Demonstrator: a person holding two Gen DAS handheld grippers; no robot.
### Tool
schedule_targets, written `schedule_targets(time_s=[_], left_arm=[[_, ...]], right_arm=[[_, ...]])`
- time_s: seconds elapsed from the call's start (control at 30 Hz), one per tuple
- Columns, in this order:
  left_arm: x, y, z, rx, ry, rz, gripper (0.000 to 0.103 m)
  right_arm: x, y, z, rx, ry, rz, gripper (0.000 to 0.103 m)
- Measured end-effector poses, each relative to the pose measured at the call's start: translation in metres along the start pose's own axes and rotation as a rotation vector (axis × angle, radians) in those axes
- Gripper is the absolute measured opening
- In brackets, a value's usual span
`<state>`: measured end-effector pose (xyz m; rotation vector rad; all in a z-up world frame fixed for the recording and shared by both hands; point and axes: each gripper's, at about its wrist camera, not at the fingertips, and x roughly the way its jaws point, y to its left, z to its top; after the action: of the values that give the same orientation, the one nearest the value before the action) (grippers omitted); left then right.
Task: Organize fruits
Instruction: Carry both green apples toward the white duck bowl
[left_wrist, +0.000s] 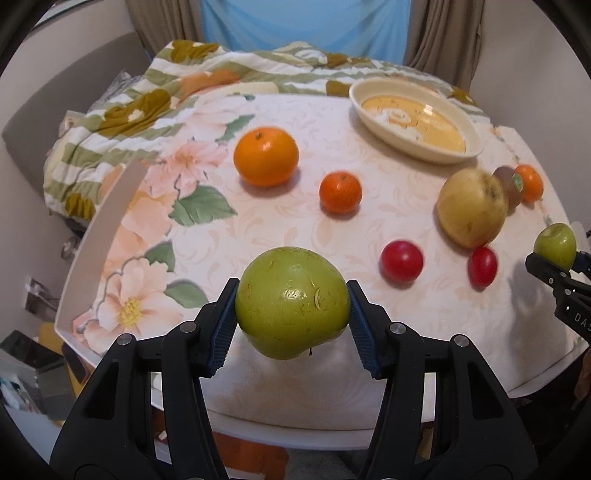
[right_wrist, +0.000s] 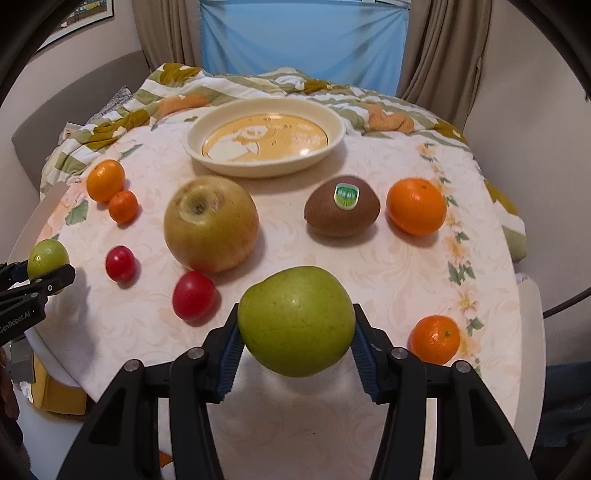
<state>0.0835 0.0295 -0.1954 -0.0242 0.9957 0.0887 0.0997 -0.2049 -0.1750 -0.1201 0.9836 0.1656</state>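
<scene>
Bench (right_wrist: 388, 266), round, under pale floral cloth; bears all loose fruit and the dish.

Dish (right_wrist: 221, 162), cream oval with yellow picture base, at far side of bench, holding nothing; landmark for all entries below.

Yellow apple (right_wrist: 210, 223), largest loose fruit, just nearer than dish, stem hollow up. Probably heavy and firm; best taken across widest girth.

Green apple, left (left_wrist: 291, 302), lifted clear of cloth at near edge, well away from dish, clamped at its middle between blue ribbed fingers (left_wrist: 223, 326) of left gripper (left_wrist: 293, 325), spread wide to fit. Skin scuffed, waxy, probably slippery; firm.

Green apple, right (right_wrist: 297, 319), likewise held off cloth at near edge by right gripper (right_wrist: 297, 349), fingers wide apart, pressed on both flanks.

Kiwi (right_wrist: 341, 210), brown, stickered, nearer than dish and to its right; likely soft, light squeeze only.

Large orange (left_wrist: 266, 155), left of dish and well apart. Two more oranges (right_wrist: 415, 210) (right_wrist: 436, 338) right of dish, second far nearer. Small tangerine (left_wrist: 340, 192) nearer than large orange. Peel grippy, slightly yielding.

Two red tomatoes (right_wrist: 194, 295) (right_wrist: 120, 263), smallest, nearer than yellow apple; smooth, probably easily bruised.
</scene>
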Motion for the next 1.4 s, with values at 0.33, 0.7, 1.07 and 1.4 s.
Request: schedule_targets(time_s=[0.33,0.7,1.07,1.4], left_arm=[[-0.055,-0.012,0.044,0.001,-0.122,-0.018,0.063],[-0.047,-0.035,0.138,0.082,-0.198,-0.145,0.063],[0.026,-0.071,0.226,0.245,-0.147,-0.270,0.063],[0.108,-0.108,0.255,0.380,-0.033,-0.350,0.063]], right_arm=[[-0.042,-0.006,0.039,-0.009,-0.086,0.041,0.050],[-0.049,-0.015,0.108,0.024,-0.151,0.017,0.050],[-0.009,-0.029,0.160,0.154,-0.136,-0.044,0.050],[0.040,-0.042,0.176,0.262,-0.074,-0.100,0.050]])
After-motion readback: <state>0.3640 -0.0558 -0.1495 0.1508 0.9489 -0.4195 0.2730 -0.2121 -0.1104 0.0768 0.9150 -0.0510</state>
